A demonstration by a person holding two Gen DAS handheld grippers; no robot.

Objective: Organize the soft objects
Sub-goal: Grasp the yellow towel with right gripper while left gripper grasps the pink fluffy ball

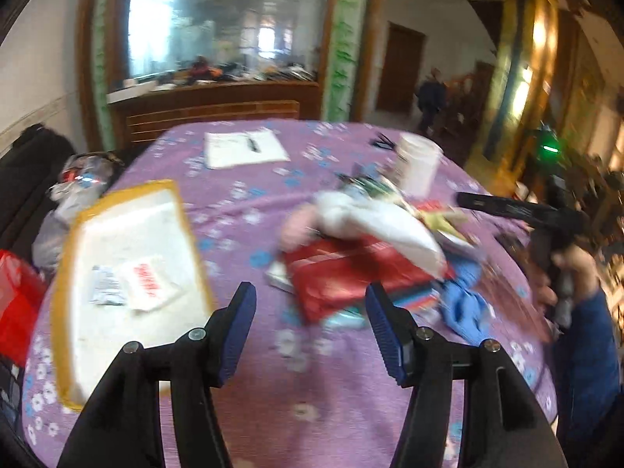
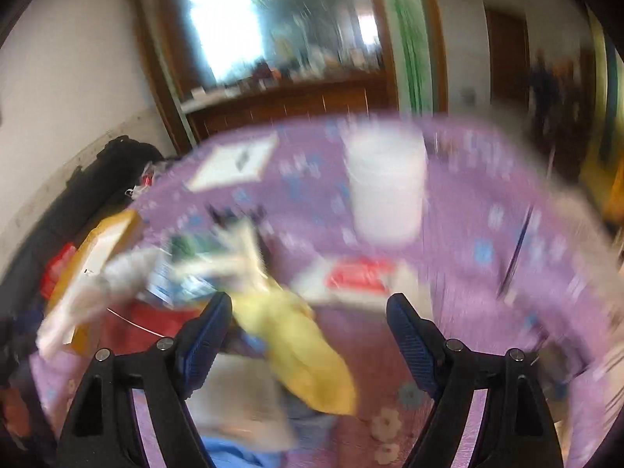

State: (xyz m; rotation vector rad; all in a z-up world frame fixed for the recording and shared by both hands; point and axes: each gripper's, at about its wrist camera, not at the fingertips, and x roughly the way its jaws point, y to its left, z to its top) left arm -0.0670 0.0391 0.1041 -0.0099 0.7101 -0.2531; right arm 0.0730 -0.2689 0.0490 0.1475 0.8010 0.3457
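Tabletop (image 1: 351,409) under a purple flower-print cloth, seen from both my wrist cameras, the right view badly smeared. My left claw (image 1: 310,321) is released, blue pads apart with nothing between them, hanging above bare cloth between a white tray with a yellow rim (image 1: 128,241) on its left and the heap of soft things just ahead. In that heap I make out a red striped folded cloth (image 1: 351,277) lowest, a white crumpled cloth (image 1: 374,222) lying over its far edge, a pink soft piece (image 1: 296,226) at the left, and a blue cloth (image 1: 464,300) trailing off to the right. Two small flat packets (image 1: 132,284) lie in the tray. My right claw (image 2: 310,321) also stands released; a yellow soft cloth (image 2: 300,347) shows between its pads, but whether they touch it I cannot tell. A white plastic tub (image 2: 384,187) stands upright beyond, a white paper sheet with a pen (image 1: 245,148) at the far side.
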